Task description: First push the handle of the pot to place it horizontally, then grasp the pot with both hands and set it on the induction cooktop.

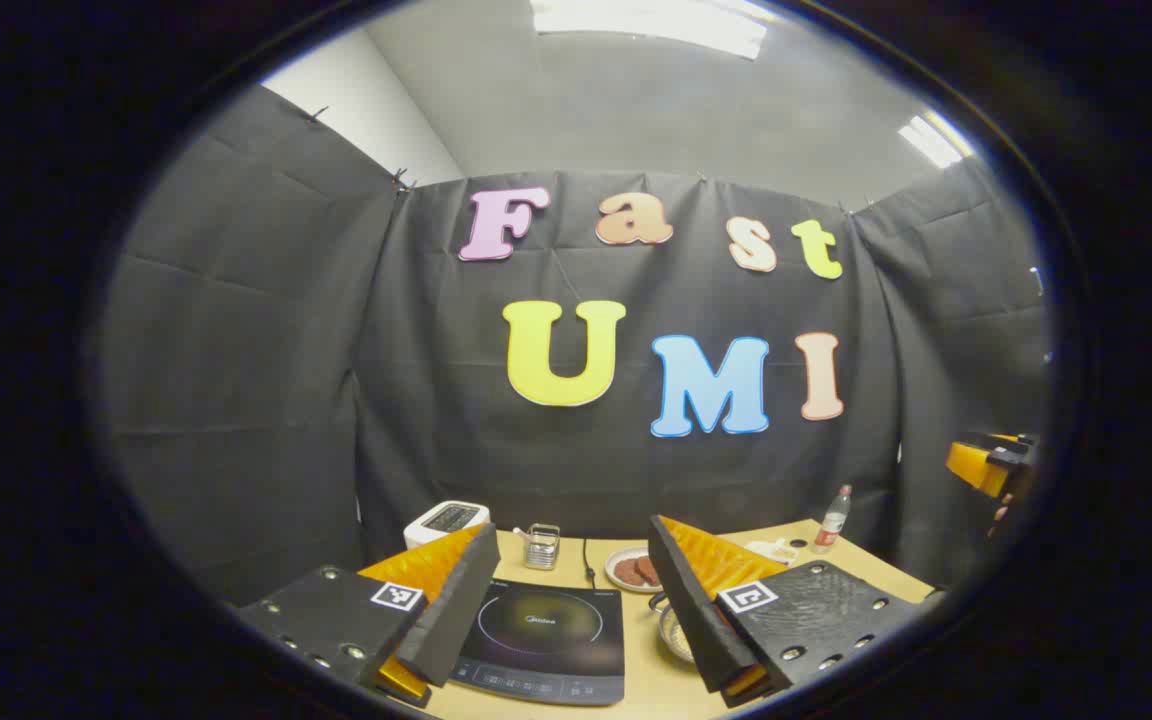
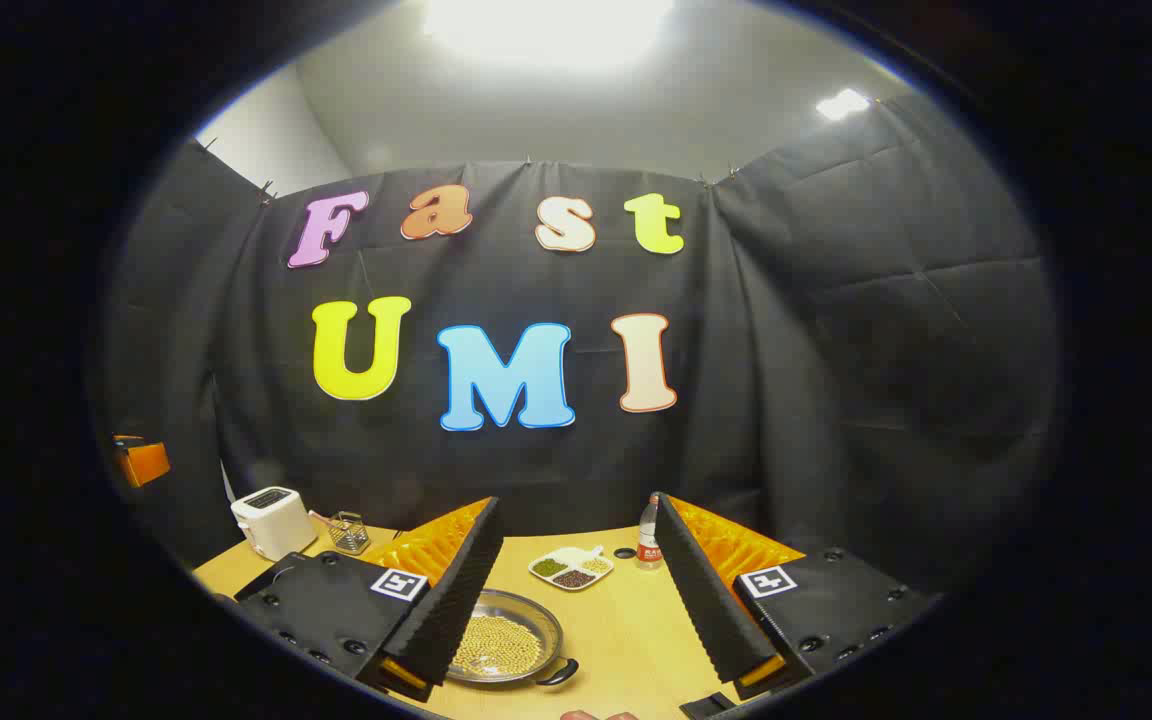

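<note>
A shallow metal pot (image 2: 506, 645) full of small yellowish beans sits on the wooden table (image 2: 626, 640), with one black handle (image 2: 558, 675) on its near right side. My right gripper (image 2: 576, 510) is open above the table, and its left finger covers the pot's left edge. The black induction cooktop (image 1: 546, 640) lies on the table between the fingers of my left gripper (image 1: 571, 540), which is open and holds nothing. In the left gripper view, the pot (image 1: 674, 632) peeks out just right of the cooktop, mostly behind the right finger.
A white toaster (image 1: 446, 520) and a wire basket (image 1: 541, 547) stand at the back. Behind the pot are a plate of brown patties (image 1: 633, 570), a divided dish of grains (image 2: 571, 568) and a bottle (image 2: 647, 545). Black cloth walls close in the table.
</note>
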{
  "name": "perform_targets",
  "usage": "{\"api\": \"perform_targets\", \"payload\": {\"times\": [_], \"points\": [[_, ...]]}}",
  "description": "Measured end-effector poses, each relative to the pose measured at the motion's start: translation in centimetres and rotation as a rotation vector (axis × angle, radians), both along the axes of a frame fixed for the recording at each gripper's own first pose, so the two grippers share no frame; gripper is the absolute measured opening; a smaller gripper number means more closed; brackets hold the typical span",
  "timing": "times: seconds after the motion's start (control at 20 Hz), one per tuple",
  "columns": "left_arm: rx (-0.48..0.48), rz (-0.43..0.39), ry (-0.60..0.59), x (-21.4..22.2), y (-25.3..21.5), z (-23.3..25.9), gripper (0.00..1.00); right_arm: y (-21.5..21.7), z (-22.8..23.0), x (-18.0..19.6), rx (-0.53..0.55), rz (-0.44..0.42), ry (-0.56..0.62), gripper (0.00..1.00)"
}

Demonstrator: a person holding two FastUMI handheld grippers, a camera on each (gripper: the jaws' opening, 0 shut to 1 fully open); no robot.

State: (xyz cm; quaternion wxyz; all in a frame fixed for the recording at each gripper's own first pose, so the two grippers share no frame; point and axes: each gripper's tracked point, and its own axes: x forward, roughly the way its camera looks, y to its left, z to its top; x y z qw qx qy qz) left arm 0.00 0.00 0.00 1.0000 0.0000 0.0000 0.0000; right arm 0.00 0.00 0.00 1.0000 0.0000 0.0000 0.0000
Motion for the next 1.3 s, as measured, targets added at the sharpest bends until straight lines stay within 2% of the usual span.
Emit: {"api": "perform_targets", "payload": {"times": [0.35, 0.45, 0.5, 0.55, 0.6, 0.65, 0.7, 0.8, 0.85, 0.9, 0.95, 1.15, 1.2, 1.25, 1.3], "points": [[0.008, -0.035, 0.006, 0.4, 0.1, -0.5, 0.88, 0.7, 0.1, -1.4, -0.03, -0.008, -0.014, 0.92], [0.01, -0.04, 0.013, 0.4, 0.2, -1.0, 0.91, 0.8, -0.3, -1.5, -0.037, -0.008, -0.008, 0.92], [0.012, -0.045, 0.017, 0.4, 0.2, -1.1, 0.88, 0.9, -0.5, -1.7, -0.034, -0.007, -0.005, 0.98], [0.014, -0.05, 0.019, 0.3, 0.2, -1.5, 0.88, 0.9, -0.6, -1.8, -0.029, -0.009, -0.002, 0.98], [0.015, -0.054, 0.024, 0.3, 0.2, -1.7, 0.88, 1.0, -0.8, -2.0, -0.023, -0.011, 0.002, 0.92], [0.015, -0.056, 0.03, 0.3, 0.4, -2.0, 0.91, 1.0, -0.9, -2.1, -0.018, -0.013, 0.006, 0.92], [0.011, -0.059, 0.032, 0.3, 0.3, -2.2, 0.88, 1.0, -1.1, -2.3, -0.016, -0.014, 0.01, 0.98], [0.003, -0.065, 0.035, 0.1, 0.3, -2.6, 0.91, 1.1, -1.2, -2.3, -0.017, -0.01, 0.015, 0.98], [0.001, -0.064, 0.036, 0.1, 0.4, -2.7, 0.91, 1.4, -1.3, -2.3, -0.018, -0.002, 0.021, 0.92], [-0.001, -0.062, 0.038, 0.1, 0.5, -2.9, 0.91, 1.5, -1.6, -2.2, -0.019, 0.004, 0.029, 0.92], [-0.006, -0.06, 0.043, 0.1, 0.7, -3.3, 0.88, 1.7, -2.1, -2.0, -0.027, 0.006, 0.046, 0.98], [-0.016, -0.051, 0.071, -0.2, 1.1, -5.0, 0.88, 1.7, -4.1, -1.1, -0.082, 0.009, 0.119, 0.98], [-0.016, -0.055, 0.077, -0.3, 1.1, -5.4, 0.91, 1.8, -4.3, -1.1, -0.085, 0.013, 0.129, 0.93], [-0.016, -0.06, 0.083, -0.4, 1.1, -5.9, 0.91, 2.1, -4.5, -1.0, -0.084, 0.02, 0.14, 0.98], [-0.016, -0.062, 0.087, -0.4, 1.2, -6.2, 0.91, 2.5, -4.8, -0.9, -0.084, 0.029, 0.155, 0.98]]}}
